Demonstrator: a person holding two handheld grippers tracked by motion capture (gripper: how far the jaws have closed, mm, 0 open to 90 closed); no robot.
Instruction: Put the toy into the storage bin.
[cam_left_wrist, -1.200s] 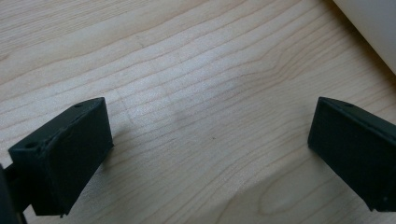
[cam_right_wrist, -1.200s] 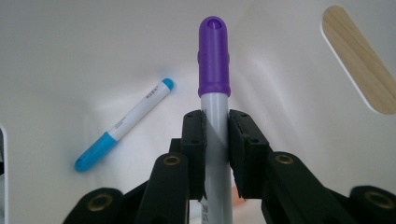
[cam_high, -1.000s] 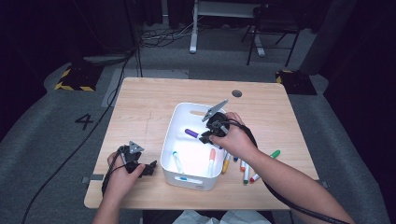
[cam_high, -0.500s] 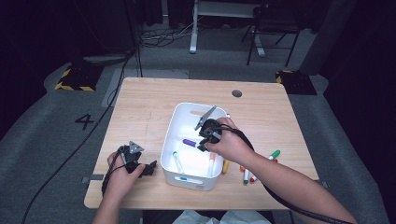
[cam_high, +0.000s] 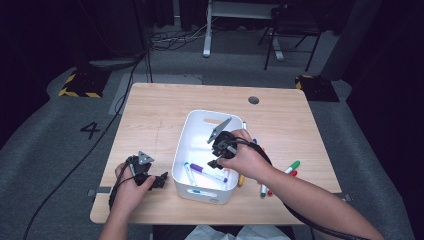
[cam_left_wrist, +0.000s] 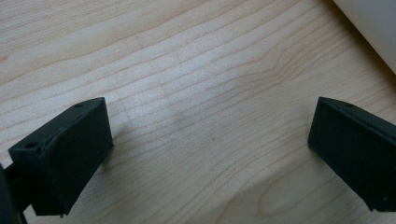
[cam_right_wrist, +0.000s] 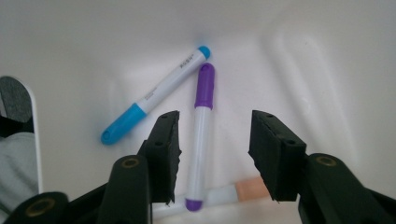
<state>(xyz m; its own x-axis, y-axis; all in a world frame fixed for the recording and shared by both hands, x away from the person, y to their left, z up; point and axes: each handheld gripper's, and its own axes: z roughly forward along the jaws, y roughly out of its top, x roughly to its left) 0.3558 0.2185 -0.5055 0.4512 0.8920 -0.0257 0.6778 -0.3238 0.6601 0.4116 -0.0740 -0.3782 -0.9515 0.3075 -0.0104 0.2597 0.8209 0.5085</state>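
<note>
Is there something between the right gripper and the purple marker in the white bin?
Nothing visible. The right gripper is open directly above the purple marker, which lies on the white bin floor; the blue marker lies aside.

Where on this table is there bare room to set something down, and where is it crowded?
Bare wood runs along the wooden table's far edge and down its left side, between the white plastic bin and the left gripper. It is crowded right of the bin, where loose markers lie beside the right gripper, and inside the bin, near the purple-capped marker.
</note>
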